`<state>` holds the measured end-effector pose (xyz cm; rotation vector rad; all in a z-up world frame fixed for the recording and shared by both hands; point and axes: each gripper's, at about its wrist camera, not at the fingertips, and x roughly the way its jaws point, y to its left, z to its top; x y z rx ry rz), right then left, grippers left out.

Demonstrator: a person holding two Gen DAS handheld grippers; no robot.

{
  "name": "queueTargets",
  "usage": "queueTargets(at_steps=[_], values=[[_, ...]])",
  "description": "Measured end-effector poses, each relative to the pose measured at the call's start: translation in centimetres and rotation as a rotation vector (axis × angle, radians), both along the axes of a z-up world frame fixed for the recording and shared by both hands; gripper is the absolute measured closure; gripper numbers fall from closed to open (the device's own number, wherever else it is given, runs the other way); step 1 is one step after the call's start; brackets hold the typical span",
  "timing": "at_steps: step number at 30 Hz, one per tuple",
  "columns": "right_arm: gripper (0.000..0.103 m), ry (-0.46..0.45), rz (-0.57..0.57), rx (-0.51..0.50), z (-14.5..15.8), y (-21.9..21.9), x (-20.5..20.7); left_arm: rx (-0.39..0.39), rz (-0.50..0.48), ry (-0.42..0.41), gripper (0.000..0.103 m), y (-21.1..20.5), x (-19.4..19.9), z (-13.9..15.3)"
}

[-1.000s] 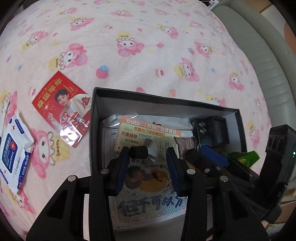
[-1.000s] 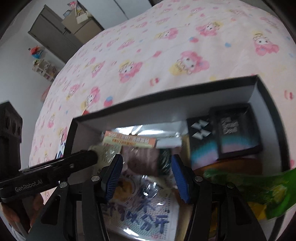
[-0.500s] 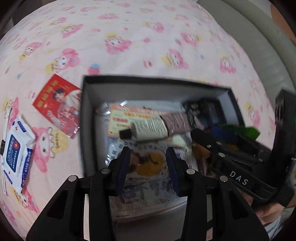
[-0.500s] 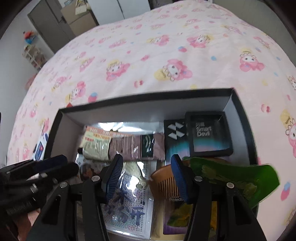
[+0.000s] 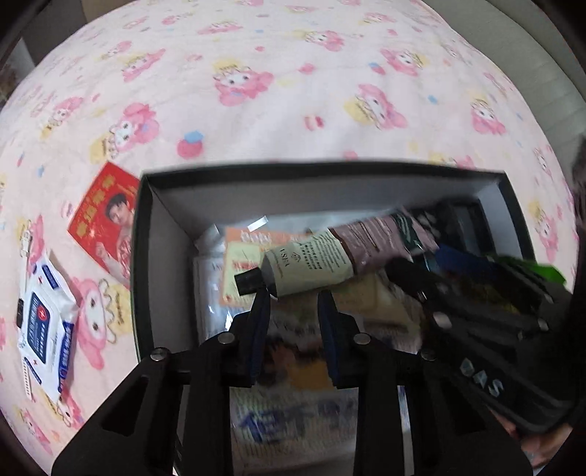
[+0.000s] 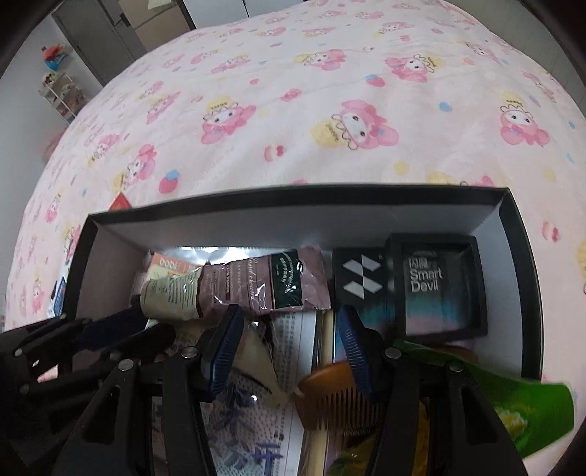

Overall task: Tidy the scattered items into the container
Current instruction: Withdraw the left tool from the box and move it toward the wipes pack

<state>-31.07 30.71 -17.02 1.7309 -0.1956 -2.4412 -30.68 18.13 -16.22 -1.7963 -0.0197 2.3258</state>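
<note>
A black box (image 5: 146, 256) (image 6: 520, 263) lies on the pink bedspread, holding several items. A cream and mauve tube (image 5: 322, 256) (image 6: 234, 289) lies loose across the packets inside it. My left gripper (image 5: 293, 296) is open and empty, just behind the tube's black cap. My right gripper (image 6: 289, 318) is open and empty over the box's middle, above a brown comb (image 6: 329, 399). A red packet with a portrait (image 5: 106, 216) and a white and blue wipes pack (image 5: 47, 329) lie on the bedspread left of the box.
Inside the box are a black "Smart Devil" case (image 6: 436, 285), a green packet (image 6: 520, 406), a printed sheet (image 5: 293, 421) and an orange packet (image 5: 245, 256). Grey cabinets (image 6: 106, 33) and a shelf (image 6: 62, 91) stand beyond the bed.
The tube, held between my left fingers a second ago, now lies free in the box. Both grippers have drawn back and up from the box.
</note>
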Motion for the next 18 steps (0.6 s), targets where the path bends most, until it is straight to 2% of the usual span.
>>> queueTargets(at_steps=[4,9,11,14,18], values=[[0.052,0.031,-0.011,-0.018,1.3,0.3,0.5,-0.026,0.019,0.018,0.077,0.2,-0.3,0.2],[0.052,0.102,-0.091,0.014,2.5,1.3,0.5,0.021,0.023,0.022,0.076,-0.5,0.4,0.8],[0.052,0.089,-0.133,0.031,1.8,1.8,0.0,0.042,0.033,0.042,0.076,-0.9,0.4,1.3],[0.052,0.043,-0.134,0.021,0.5,1.6,-0.9,0.032,0.042,0.046,0.076,-0.8,-0.2,1.4],[0.052,0.004,-0.101,-0.05,-0.6,0.9,-1.7,0.044,0.024,0.046,0.076,-0.8,-0.3,1.6]])
